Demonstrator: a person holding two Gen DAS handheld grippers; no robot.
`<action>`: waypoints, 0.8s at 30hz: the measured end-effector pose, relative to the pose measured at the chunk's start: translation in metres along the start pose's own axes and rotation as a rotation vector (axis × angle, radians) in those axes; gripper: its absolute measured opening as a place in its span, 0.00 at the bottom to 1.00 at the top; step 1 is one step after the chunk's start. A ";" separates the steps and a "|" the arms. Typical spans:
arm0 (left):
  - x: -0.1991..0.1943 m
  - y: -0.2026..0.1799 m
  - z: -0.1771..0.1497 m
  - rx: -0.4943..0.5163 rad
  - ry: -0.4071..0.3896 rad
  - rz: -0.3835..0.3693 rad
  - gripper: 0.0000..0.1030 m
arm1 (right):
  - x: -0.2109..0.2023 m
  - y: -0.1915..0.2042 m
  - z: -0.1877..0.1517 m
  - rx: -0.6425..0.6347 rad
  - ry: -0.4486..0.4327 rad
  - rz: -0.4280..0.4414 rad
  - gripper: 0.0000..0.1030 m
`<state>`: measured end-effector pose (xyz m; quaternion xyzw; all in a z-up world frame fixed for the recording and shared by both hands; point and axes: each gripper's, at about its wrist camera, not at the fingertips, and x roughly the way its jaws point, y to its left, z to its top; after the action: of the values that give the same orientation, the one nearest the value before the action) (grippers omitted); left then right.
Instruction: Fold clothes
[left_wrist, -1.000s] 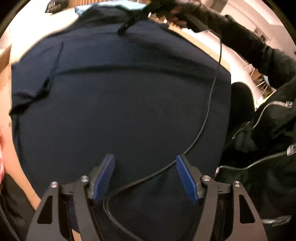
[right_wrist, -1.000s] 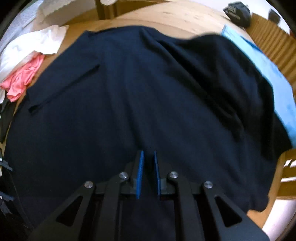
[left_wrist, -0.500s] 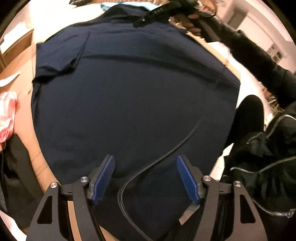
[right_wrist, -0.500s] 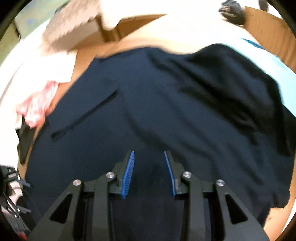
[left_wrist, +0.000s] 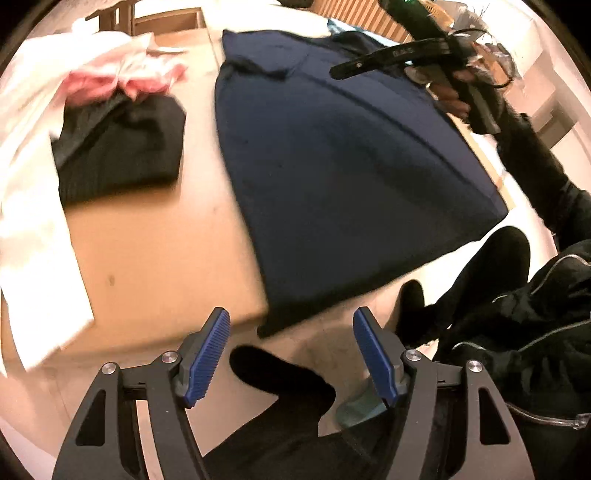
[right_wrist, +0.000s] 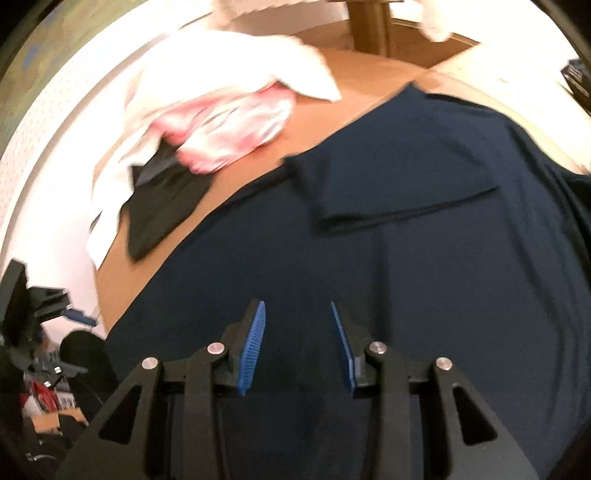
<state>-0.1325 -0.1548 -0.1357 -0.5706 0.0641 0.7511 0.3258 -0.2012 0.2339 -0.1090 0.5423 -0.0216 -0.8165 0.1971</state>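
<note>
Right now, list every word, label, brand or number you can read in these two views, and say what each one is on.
Right gripper: pale lettering runs along its black finger in the left wrist view, too blurred to read.
Dark object at the far right edge of the right wrist view: light marks on it, too small and blurred to read.
Navy shirt, black folded garment, pink garment, white cloth: no print or label visible.
Nothing here can be quoted reliably.
</note>
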 end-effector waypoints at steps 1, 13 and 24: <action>0.005 0.003 -0.003 0.000 0.005 -0.007 0.65 | 0.000 0.009 -0.007 -0.003 0.005 0.006 0.35; 0.056 0.028 -0.018 -0.054 -0.010 -0.110 0.65 | -0.034 0.058 -0.060 -0.042 0.027 -0.026 0.35; 0.072 0.012 -0.028 -0.083 -0.076 -0.154 0.07 | -0.044 0.058 -0.068 -0.047 0.026 -0.053 0.35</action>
<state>-0.1265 -0.1476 -0.2136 -0.5580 -0.0236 0.7469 0.3609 -0.1087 0.2072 -0.0841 0.5484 0.0146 -0.8147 0.1881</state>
